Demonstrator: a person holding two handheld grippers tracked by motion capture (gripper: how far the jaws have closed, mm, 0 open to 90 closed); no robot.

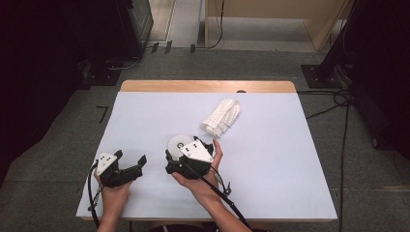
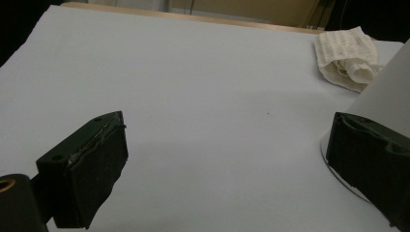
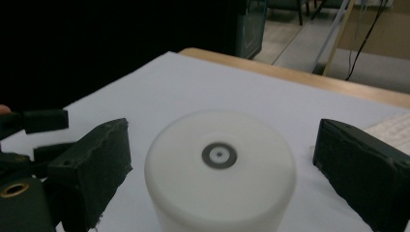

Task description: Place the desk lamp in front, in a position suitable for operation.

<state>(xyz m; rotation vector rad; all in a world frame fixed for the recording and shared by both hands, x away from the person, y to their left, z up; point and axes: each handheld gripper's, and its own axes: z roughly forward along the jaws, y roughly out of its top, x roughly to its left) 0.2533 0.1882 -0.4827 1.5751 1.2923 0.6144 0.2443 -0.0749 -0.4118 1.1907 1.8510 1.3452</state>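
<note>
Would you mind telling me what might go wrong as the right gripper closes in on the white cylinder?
The right gripper stands open with gaps on both sides of the white cylinder. An uneven closure might push or tip it rather than clamp it.

The smooth rounded wall could slip between the flat jaws.

The left gripper is open close beside it, and the folded cloth lies just beyond. A shoved cylinder might bump either.

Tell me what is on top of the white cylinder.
The white cylinder has a small grey ring centred on its flat top, nothing else. Its base is hidden.
</note>
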